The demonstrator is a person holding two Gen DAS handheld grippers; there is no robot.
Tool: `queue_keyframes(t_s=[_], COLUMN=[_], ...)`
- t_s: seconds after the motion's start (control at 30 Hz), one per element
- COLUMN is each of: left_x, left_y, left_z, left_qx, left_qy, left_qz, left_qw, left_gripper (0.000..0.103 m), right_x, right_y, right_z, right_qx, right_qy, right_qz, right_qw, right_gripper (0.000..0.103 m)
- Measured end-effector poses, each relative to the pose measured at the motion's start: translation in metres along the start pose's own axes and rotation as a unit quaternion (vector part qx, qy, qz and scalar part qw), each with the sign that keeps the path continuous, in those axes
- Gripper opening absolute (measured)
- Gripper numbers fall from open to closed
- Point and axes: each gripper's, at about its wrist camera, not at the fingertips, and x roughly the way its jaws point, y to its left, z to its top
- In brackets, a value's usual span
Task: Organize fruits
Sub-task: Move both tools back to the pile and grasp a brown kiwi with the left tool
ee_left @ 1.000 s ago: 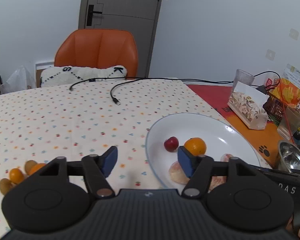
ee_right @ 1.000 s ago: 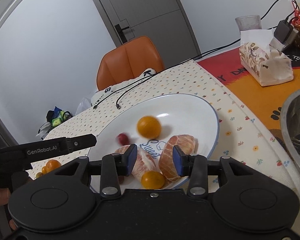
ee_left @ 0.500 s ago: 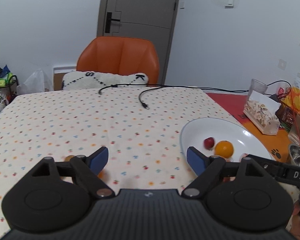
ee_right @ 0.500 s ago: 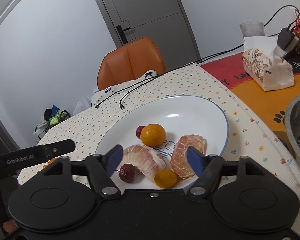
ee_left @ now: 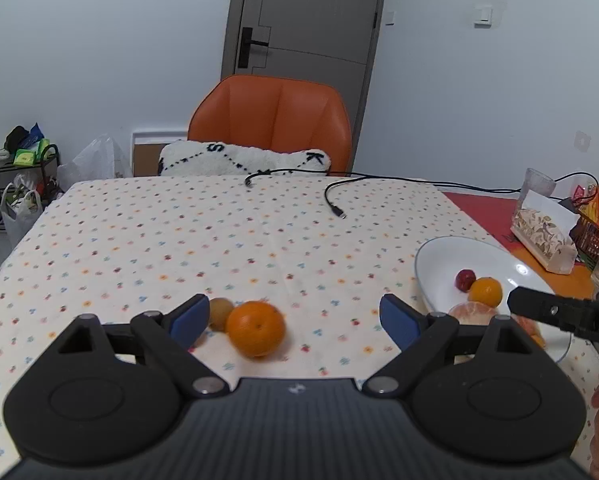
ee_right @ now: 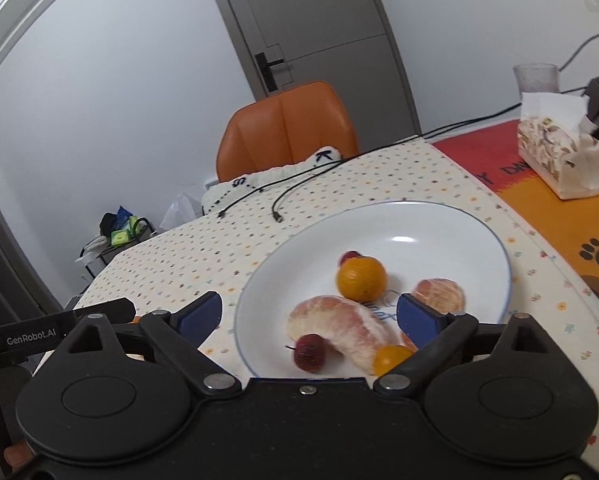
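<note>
An orange (ee_left: 255, 328) and a small brown fruit (ee_left: 218, 312) lie on the dotted tablecloth. My left gripper (ee_left: 295, 316) hovers over them with its jaws opening, the orange between the fingers and untouched. My right gripper (ee_right: 309, 315) hangs over the near side of the white plate (ee_right: 479, 236), its jaws opening too and gripping nothing. The plate holds an orange (ee_right: 361, 278), a red fruit (ee_right: 349, 258) behind it, two peeled pomelo pieces (ee_right: 339, 328) (ee_right: 439, 294), a small red fruit (ee_right: 309, 354) and a small yellow-orange fruit (ee_right: 391, 358).
Black cables (ee_left: 335, 200) lie across the far side of the table, before an orange chair (ee_left: 271, 120) with a white cushion. A tissue pack (ee_right: 563, 160), a glass (ee_right: 535, 78) and a charger stand right of the plate on an orange mat. The left gripper's finger (ee_right: 59, 320) shows at the left.
The left gripper swung left, away from the plate to the fruits on the cloth, and widened. The right jaws opened wide; a small red fruit now lies at the plate's near side.
</note>
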Motion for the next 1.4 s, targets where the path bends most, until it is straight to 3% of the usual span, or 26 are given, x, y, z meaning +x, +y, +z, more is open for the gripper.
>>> queue_keyframes(t_s=[0.47,0.67,0.93,1.27,1.37,1.4], left_x=[-0.003,-0.002,0.004,0.016,0.019,0.019], left_y=[0.043,0.057,0.075,0.091,0.093,0.095], left_z=[-0.011,-0.014,-0.019,-0.025,-0.025,-0.026], left_qx=[-0.039,-0.054,-0.075,-0.096,-0.099,-0.102], left_qy=[0.011,0.012,0.017,0.026,0.03,0.031], left_qz=[0.019,0.029,0.041,0.036,0.033,0.032], left_qw=[0.999,0.9981,0.9962,0.9944,0.9941,0.9938], left_gripper=[0.09,0.086,0.064,0.049,0.038,0.029], right_x=[0.013,0.021,0.029,0.047,0.052,0.054], right_y=[0.033,0.046,0.067,0.091,0.097,0.1], right_z=[-0.004,-0.005,-0.007,-0.012,-0.013,-0.013], right_qx=[-0.019,-0.026,-0.05,-0.071,-0.076,-0.078], right_qy=[0.015,0.023,0.033,0.056,0.063,0.065], right_qz=[0.042,0.055,0.069,0.081,0.083,0.083], right_qw=[0.999,0.998,0.996,0.993,0.992,0.991], right_gripper=[0.094,0.086,0.081,0.076,0.075,0.075])
